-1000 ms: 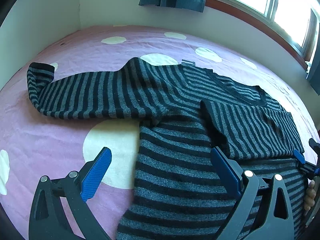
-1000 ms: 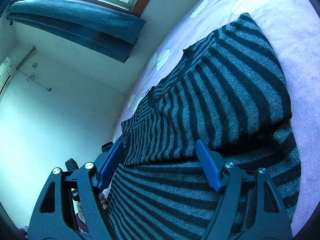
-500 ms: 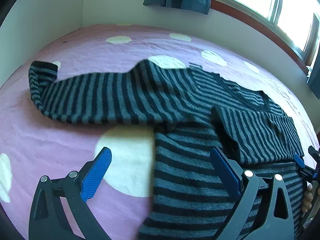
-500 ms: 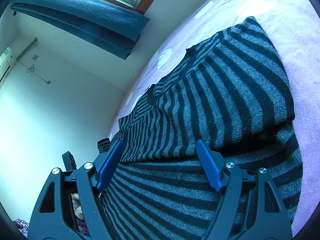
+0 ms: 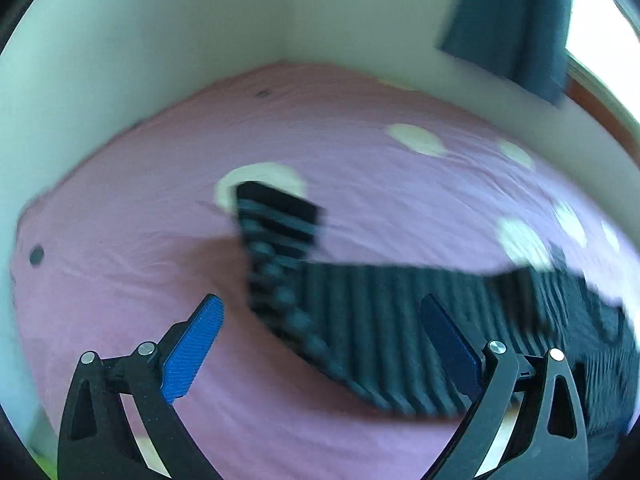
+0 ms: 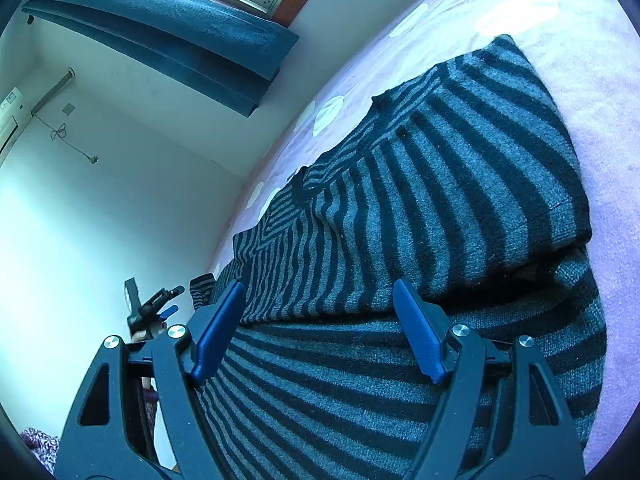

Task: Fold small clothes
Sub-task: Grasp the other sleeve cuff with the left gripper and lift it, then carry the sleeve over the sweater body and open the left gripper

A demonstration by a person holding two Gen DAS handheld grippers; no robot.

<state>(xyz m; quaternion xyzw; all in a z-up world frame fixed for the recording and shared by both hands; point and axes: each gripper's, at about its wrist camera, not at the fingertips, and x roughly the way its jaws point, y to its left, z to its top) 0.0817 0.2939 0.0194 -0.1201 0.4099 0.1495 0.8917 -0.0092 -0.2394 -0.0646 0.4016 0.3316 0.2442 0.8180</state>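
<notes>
**Ana:** Left wrist view is blurring badly, but I am making out the left gripper with its blue pads spread wide and nothing between them. Beyond it the outstretched sleeve of the striped sweater is lying across the pink bedsheet, with the cuff bending up at the far end, over a white dot.

**Ben:** So the sleeve on that side is not being folded in yet?

**Ana:** That is how I am reading it. In the right wrist view one side of the sweater is already lying doubled over the body, its folded edge resting just past the right gripper. The other sleeve is the step in hand, I would say.

**Ben:** And the right gripper is gripping something?

**Ana:** No. Its fingers are standing apart too, hovering above the lower body of the sweater, with knit showing under the gap and no pad pressing on it.

**Ben:** What is the next move asking for?

**Ana:** I am guessing the left gripper needs to come down near the cuff, close on a single layer of knit without catching the sheet, then carry it across the body so the sleeve is landing flat. The knit is looking soft and thick, so it may be sagging or dragging unless it is lifted clear.
</notes>
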